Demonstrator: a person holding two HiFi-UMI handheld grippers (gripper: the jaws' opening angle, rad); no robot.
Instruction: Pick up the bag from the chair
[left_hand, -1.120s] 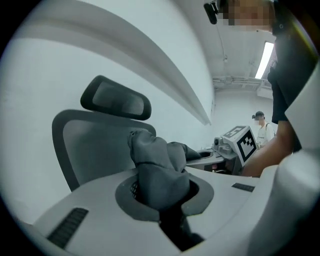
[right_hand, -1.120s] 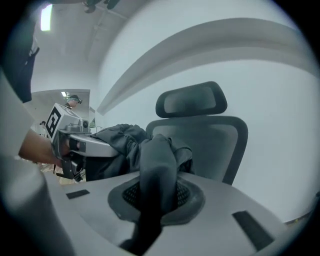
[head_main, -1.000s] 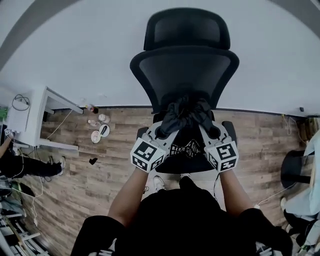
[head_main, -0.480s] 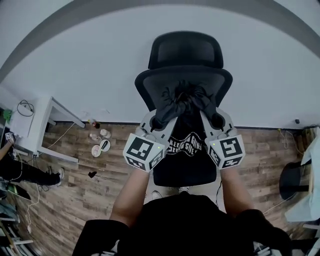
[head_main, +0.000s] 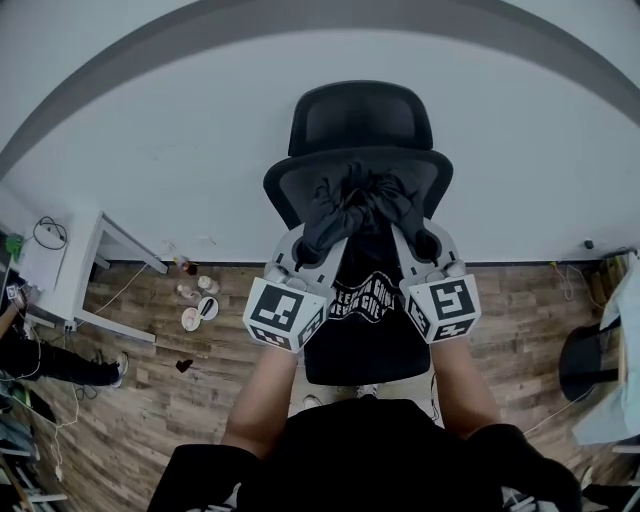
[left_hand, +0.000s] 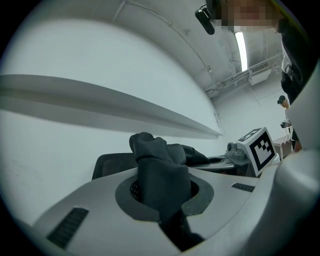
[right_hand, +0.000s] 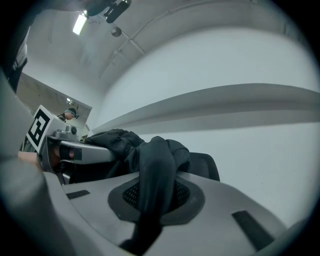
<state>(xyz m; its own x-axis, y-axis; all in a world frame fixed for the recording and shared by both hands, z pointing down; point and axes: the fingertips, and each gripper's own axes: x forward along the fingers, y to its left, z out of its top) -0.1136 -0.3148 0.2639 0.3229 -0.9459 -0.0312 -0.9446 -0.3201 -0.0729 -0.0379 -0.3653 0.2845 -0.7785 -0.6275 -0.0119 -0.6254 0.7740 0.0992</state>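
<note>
Left hand-held gripper (head_main: 312, 248) and right hand-held gripper (head_main: 428, 246) are each pinched on the gathered top of the black bag (head_main: 362, 205). Since a second ago the bag has been raised higher before the office chair (head_main: 360, 115) backrest. It is judged lifted off the seat, so the pick-up is nearly done.

The bag (head_main: 363, 298) is hiding most of the chair (head_main: 360, 120) seat; floor bits (head_main: 190, 318) are looking too tiny to tell.
</note>
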